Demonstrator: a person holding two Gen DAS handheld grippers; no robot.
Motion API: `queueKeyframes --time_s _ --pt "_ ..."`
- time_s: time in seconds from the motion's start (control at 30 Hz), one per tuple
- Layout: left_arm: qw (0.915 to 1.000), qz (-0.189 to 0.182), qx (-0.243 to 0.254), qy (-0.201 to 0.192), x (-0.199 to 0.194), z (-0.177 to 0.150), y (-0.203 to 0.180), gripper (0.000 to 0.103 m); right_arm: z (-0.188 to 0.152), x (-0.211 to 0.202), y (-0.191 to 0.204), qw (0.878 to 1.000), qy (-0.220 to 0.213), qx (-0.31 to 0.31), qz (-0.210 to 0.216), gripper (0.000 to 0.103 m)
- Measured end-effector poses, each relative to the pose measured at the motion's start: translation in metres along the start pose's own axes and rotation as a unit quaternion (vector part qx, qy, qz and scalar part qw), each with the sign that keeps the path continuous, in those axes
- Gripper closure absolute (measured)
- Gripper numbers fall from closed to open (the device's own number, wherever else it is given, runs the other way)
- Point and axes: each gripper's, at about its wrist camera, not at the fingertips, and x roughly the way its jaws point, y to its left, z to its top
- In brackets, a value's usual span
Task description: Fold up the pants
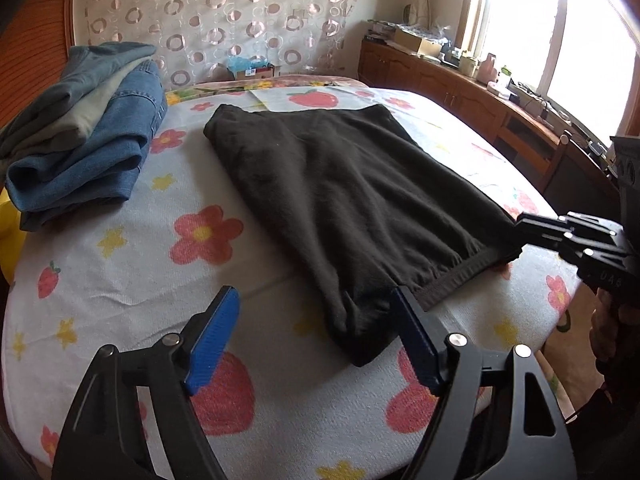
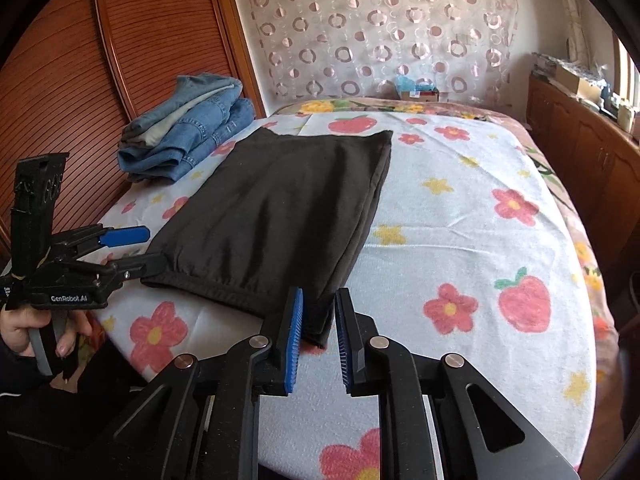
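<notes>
Looking at black pants [image 1: 340, 184] lying flat on the flower-print blanket [image 1: 160, 280] of the bed, folded into a rough rectangle, with the elastic hem band [image 1: 452, 276] along the near edge.

Left gripper [image 1: 314, 344]: claw spread wide, blue pads well apart. The near-left corner of the pants sits in the gap between them. One finger overlaps the cloth edge in its own view, but nothing is pinched. From the right wrist view the same left gripper [image 2: 148, 248] comes in from the side, its lower finger at the pants' corner and the upper blue pad clear of the cloth. A hand [image 2: 24, 332] wraps its handle.

Right gripper [image 2: 320, 340]: claw only slightly parted, a narrow gap. The near-right corner of the pants [image 2: 280, 200] lies in that gap, with a sliver of space showing beside one pad, so it reads as not clamped. In the left wrist view the right gripper [image 1: 516, 236] has its tips at the end of the hem band.

Other items: a stack of folded jeans [image 1: 80, 140] on the far-left of the blanket, just beside the pants and not touching them. Also visible are a circle-pattern curtain [image 1: 240, 20] behind the bed, a wooden cabinet run [image 1: 460, 92] under the bright window [image 1: 540, 20] and a slatted wooden panel [image 2: 80, 80] on the left.
</notes>
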Motion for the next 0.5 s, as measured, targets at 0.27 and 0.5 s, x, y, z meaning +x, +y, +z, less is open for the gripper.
queueKeyframes --time_s 0.27,0.5 --pt "1.0 0.001 -0.002 0.004 0.006 -0.002 0.001 0.024 -0.001 0.003 0.0 1.0 0.002 0.003 0.0 0.067" --pt "0.9999 -0.004 -0.008 -0.012 0.006 -0.007 0.004 0.024 -0.005 0.02 0.0 1.0 0.03 0.01 0.001 0.067"
